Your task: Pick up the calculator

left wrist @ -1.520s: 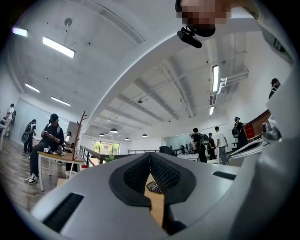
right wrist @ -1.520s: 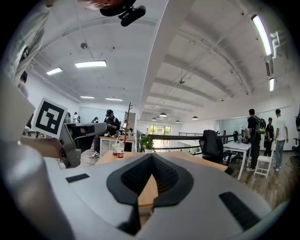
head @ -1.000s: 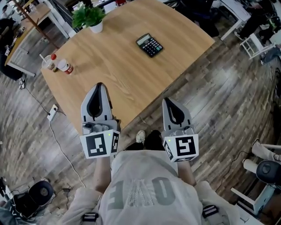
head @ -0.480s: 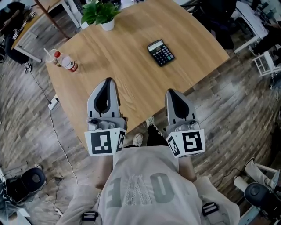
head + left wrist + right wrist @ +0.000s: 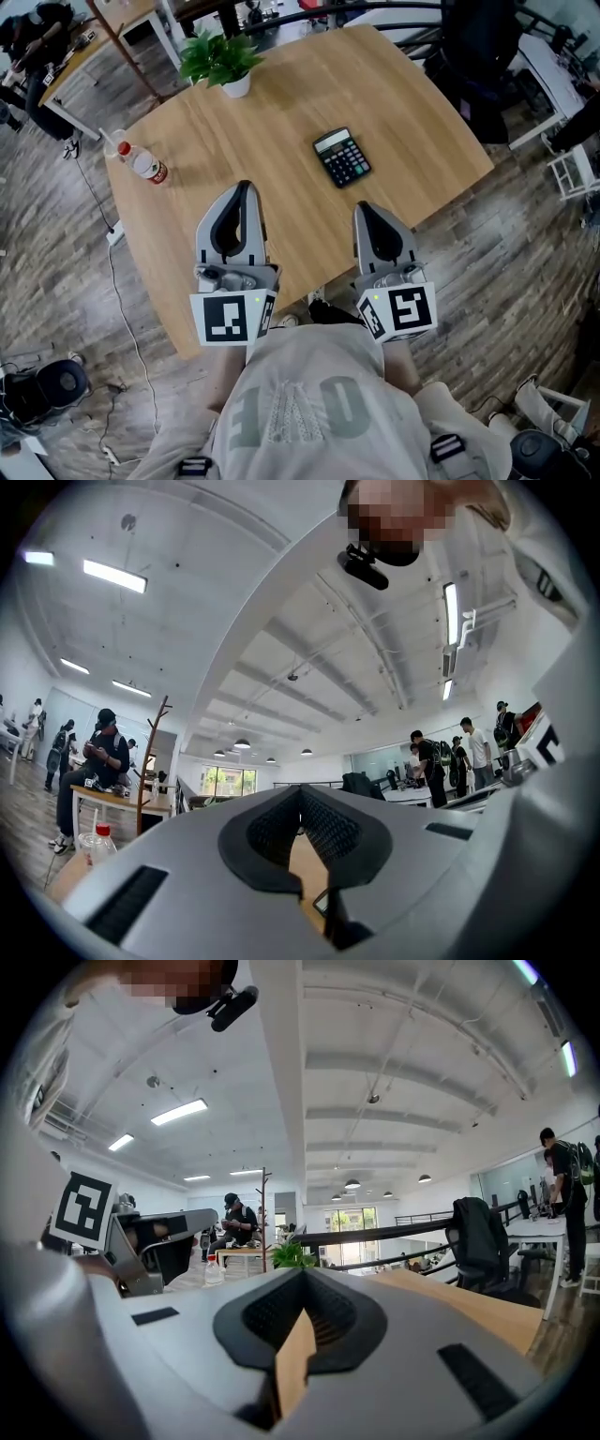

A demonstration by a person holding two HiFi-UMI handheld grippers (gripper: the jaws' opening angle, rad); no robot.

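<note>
Status: nothing is picked up yet. The calculator [image 5: 341,157] lies flat and keys up on the wooden table [image 5: 281,103], right of centre. Neither tool touches it.

Your left gripper [image 5: 244,186] hangs over the near part of the table. Its jaws are pressed together on nothing (the left gripper view shows only bare wood through the gap behind the tips). Your right gripper [image 5: 363,207] is at the near table edge, its jaws likewise closed and empty. It is the nearer of the two to the calculator, which lies ahead of it and slightly to its left.

Done so far, as I judge it: only a partial approach.

Left to do:
- spread the jaws of one gripper, probably the right
- bring it to the calculator
- pinch the case by its edges
- lift

The potted plant [image 5: 222,61] and the bottle [image 5: 148,167] stand well apart from the calculator, so the path looks unobstructed.
</note>
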